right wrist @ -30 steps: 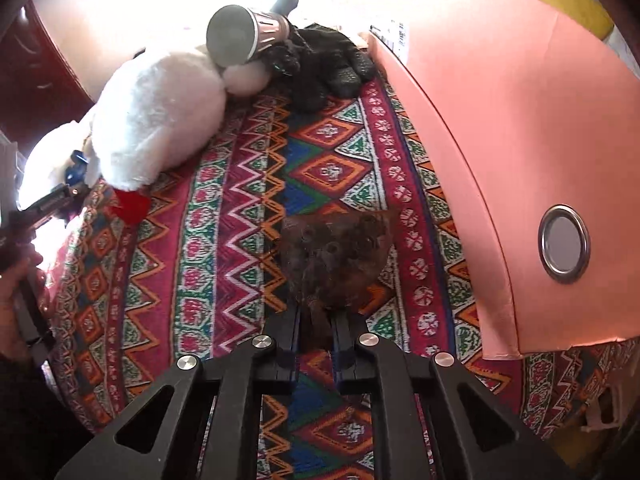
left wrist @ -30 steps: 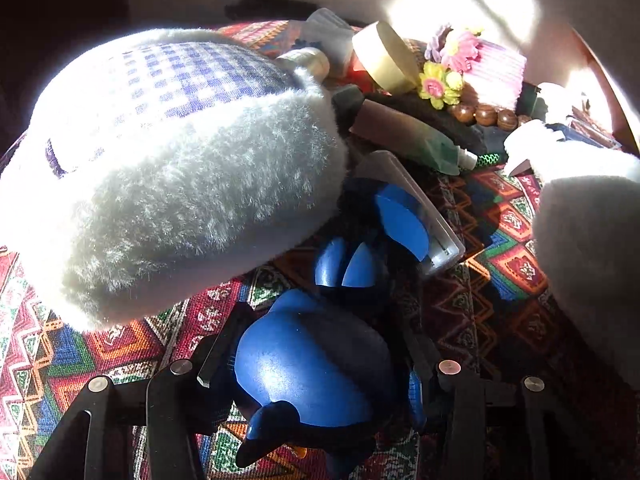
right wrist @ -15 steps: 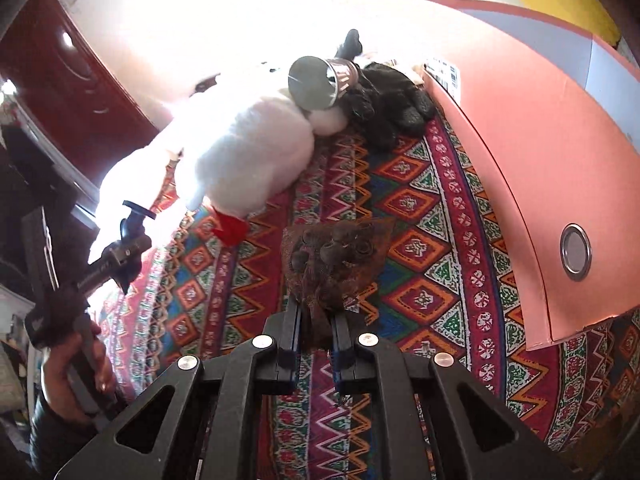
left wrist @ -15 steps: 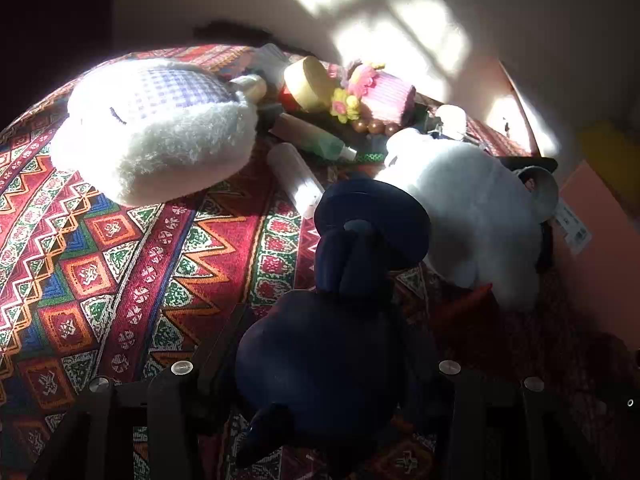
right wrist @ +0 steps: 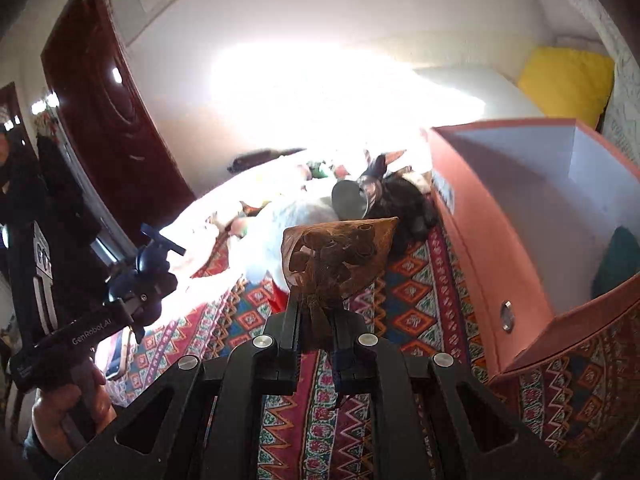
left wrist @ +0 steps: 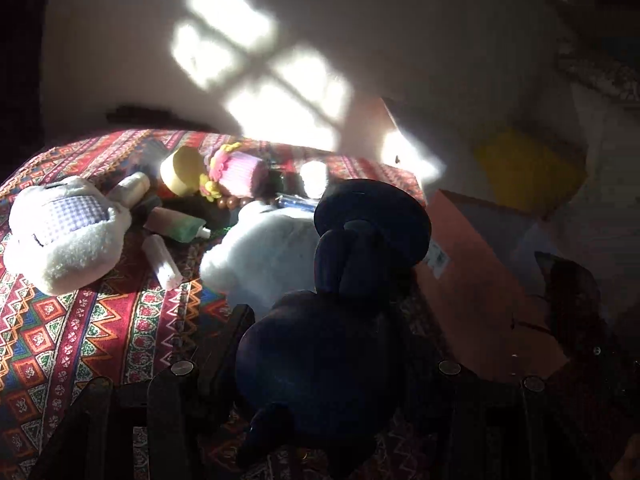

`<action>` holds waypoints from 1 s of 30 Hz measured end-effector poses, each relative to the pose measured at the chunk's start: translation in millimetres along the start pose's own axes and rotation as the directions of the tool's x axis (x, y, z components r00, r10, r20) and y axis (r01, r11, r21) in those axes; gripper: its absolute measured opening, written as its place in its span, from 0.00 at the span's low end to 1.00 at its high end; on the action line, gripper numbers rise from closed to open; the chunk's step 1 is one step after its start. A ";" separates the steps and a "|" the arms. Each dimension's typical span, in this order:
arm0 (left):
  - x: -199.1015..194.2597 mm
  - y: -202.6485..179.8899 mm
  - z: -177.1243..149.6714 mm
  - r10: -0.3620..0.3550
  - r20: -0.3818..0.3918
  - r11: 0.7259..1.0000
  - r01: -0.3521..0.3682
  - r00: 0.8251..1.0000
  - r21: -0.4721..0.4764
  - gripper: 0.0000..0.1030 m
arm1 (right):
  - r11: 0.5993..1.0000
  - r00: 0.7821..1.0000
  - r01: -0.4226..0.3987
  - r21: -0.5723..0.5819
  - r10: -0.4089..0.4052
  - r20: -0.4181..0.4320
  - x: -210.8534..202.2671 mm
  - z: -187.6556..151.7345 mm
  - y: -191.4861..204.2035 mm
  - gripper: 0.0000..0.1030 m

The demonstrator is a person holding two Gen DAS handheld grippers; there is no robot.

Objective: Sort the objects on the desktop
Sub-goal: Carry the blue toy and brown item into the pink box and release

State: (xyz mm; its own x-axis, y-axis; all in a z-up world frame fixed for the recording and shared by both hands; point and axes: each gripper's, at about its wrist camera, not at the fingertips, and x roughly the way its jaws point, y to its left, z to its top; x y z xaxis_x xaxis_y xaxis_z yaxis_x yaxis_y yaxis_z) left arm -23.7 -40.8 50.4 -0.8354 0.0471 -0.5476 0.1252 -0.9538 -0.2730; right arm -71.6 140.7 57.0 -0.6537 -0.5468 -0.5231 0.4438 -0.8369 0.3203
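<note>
My left gripper (left wrist: 320,364) is shut on a dark blue plastic toy (left wrist: 332,344) with a round disc on top, held up in shadow above the patterned cloth (left wrist: 80,332). The right wrist view shows the same gripper (right wrist: 136,300) at the left, in a person's hand (right wrist: 68,412), with the blue toy (right wrist: 148,272) in it. My right gripper (right wrist: 316,320) is shut on the neck of a brown mesh pouch (right wrist: 336,256), which hangs in the air left of the open orange box (right wrist: 472,248). The orange box (left wrist: 472,280) lies to the right of the blue toy.
A white plush toy (left wrist: 260,256), a plush with a checked patch (left wrist: 64,232), a tape roll (left wrist: 180,168), a pink knit piece (left wrist: 240,172), bottles and beads crowd the far cloth. A metal cup (right wrist: 350,200) and black gloves (right wrist: 408,204) lie beside the box. Something teal (right wrist: 618,264) sits inside it.
Both grippers have risen off the cloth with their loads. The left one swung right, away from the checked plush. The open top of the orange box has come into view.
</note>
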 end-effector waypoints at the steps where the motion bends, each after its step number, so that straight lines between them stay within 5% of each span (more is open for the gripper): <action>1: -0.2 -14.2 4.9 -0.021 0.009 1.000 0.021 1.000 0.018 0.53 | 1.000 0.999 0.011 0.004 -0.011 0.040 -11.8 4.7 -2.6 0.11; 9: 22.3 -136.9 35.9 -0.210 0.021 0.967 0.205 0.977 0.150 0.53 | 0.982 0.933 0.157 0.100 -0.181 0.310 -96.1 37.8 -48.5 0.11; 18: 79.5 -239.2 50.8 -0.293 -0.037 0.922 0.293 0.955 0.254 0.53 | 0.939 0.878 0.245 0.242 -0.320 0.355 -127.7 67.0 -124.0 0.11; 26: 133.4 -265.6 45.2 -0.257 -0.093 0.919 0.273 0.962 0.285 0.53 | 0.920 0.887 0.256 0.297 -0.345 0.306 -95.5 94.1 -183.0 0.11; 30: 154.1 -270.4 38.8 -0.184 -0.134 0.926 0.218 0.974 0.308 0.56 | 0.917 0.899 0.264 0.300 -0.347 0.269 -77.9 103.1 -201.4 0.12</action>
State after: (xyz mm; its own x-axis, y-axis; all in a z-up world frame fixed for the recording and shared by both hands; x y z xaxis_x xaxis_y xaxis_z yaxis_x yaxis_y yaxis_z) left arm -207.0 212.8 70.6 -0.7646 0.2612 -0.5892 -0.2308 -0.9645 -0.1281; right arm -173.3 349.5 114.7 -0.9062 -0.2074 -0.3684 0.0506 -0.9183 0.3926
